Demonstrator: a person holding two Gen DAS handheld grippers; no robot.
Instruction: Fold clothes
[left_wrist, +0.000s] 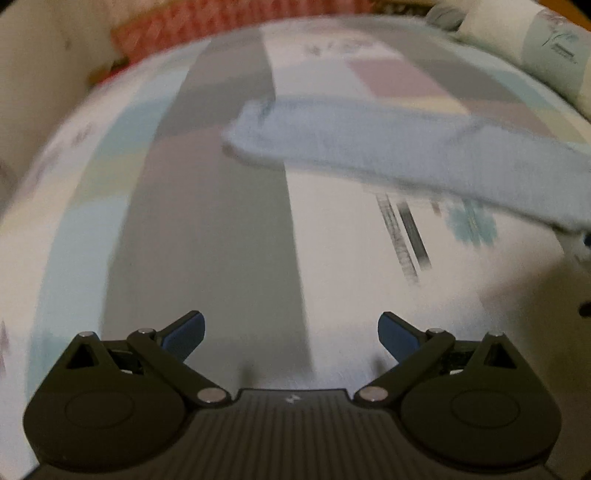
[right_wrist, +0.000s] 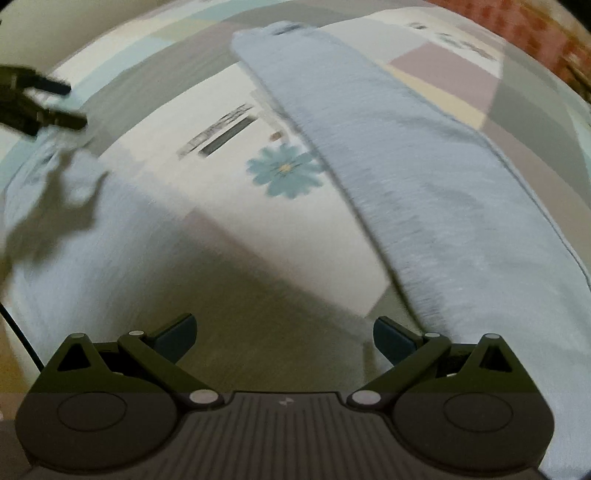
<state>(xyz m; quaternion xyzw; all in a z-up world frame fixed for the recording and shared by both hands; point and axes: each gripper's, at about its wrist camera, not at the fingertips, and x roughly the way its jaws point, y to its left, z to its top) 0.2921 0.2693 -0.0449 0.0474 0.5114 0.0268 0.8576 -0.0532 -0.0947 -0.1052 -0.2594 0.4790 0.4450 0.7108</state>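
- Two grippers are in our hands, and both are spread wide with nothing between the fingers: the left gripper hangs above the bedsheet, the right gripper above the same sheet close to the clothing.
- We see the task's thing, a light blue garment, lying flat on the patchwork-print sheet; both views are smeared by motion blur, so we cannot tell its finer details.
- From the right wrist view, one long sleeve or leg of it runs from the far top of the bed down to the lower right, passing just beside our right gripper's right-hand finger; we cannot tell whether they touch.
- Another part of the same blue cloth spreads over the left side of that view, with a dark shadow cast on it.
- Our left gripper also shows at the upper left edge of the right wrist view, its two dark fingers apart and just over the cloth's far edge.
- From the left wrist view, the blue strip crosses the upper right, well ahead of the blue pads.
- A blue flower print on the sheet sits between the two blue parts.
- Beyond the bed, we see a red patterned cloth and a pale pillow.
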